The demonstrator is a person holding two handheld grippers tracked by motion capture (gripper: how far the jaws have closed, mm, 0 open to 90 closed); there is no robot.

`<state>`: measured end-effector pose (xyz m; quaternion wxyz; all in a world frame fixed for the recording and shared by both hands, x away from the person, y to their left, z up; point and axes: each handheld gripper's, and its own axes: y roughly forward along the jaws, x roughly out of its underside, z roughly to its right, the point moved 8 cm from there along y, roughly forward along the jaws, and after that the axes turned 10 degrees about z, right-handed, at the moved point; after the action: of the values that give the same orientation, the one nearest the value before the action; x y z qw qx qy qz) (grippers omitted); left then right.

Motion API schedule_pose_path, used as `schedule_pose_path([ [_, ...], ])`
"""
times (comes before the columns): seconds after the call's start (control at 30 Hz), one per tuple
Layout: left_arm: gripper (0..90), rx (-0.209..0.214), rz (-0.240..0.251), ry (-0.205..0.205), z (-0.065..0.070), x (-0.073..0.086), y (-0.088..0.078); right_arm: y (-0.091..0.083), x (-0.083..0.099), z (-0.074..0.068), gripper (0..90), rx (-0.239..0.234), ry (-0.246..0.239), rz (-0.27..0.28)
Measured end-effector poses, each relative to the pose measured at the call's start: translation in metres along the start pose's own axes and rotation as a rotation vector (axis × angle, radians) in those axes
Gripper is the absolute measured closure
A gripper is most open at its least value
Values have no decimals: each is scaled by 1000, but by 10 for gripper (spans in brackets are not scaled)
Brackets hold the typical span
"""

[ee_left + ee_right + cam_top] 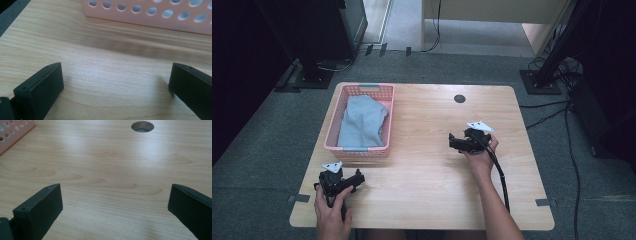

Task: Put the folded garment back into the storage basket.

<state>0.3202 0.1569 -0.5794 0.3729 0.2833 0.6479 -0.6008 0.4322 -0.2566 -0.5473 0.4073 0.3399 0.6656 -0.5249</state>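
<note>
Grey cloth (362, 122) lies inside the pink basket (384, 93); left gripper (354, 181) just before the basket, right gripper (453, 141) well beside it, jaws released, empty.

A pink basket (384, 95), dotted with round holes, is holding a grey-blue cloth (362, 121) at the frame's upper left. The pale wood-grain table (432, 170) is showing beneath two black grippers.
</note>
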Motion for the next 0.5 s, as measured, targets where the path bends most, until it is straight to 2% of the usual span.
schedule_pose_path([
  [0.07,0,0,0,0,0,0,0,-1,3,3,0,9,-2,-16],
  [0.5,0,0,0,0,0,0,0,-8,16,21,0,36,16,-25],
])
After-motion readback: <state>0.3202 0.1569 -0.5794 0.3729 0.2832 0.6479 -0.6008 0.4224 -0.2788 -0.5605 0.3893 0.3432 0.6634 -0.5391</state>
